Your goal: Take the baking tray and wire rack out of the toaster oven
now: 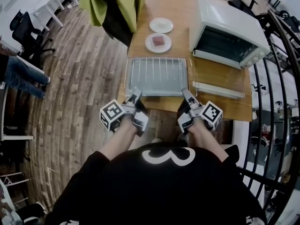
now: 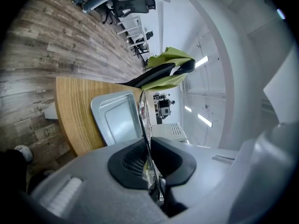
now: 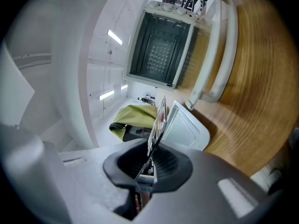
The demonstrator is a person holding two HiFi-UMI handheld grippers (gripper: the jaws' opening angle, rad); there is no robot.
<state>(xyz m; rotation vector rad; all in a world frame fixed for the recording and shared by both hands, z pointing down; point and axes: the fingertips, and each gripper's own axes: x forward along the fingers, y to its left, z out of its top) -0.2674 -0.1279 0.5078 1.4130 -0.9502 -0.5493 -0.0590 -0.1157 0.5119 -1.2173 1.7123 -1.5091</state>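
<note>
A wire rack hangs level over the silver baking tray, which lies on the wooden table in front of the toaster oven. My left gripper is shut on the rack's near left corner. My right gripper is shut on its near right corner. In the left gripper view the rack runs edge-on between the shut jaws of the left gripper, with the tray beside it. The right gripper view shows the rack in the right gripper, the tray and the empty oven.
The oven door lies folded down on the table right of the tray. Two small plates stand behind the tray, one with a brown piece on it. A green cloth drapes a chair at the table's far left. A railing is on the right.
</note>
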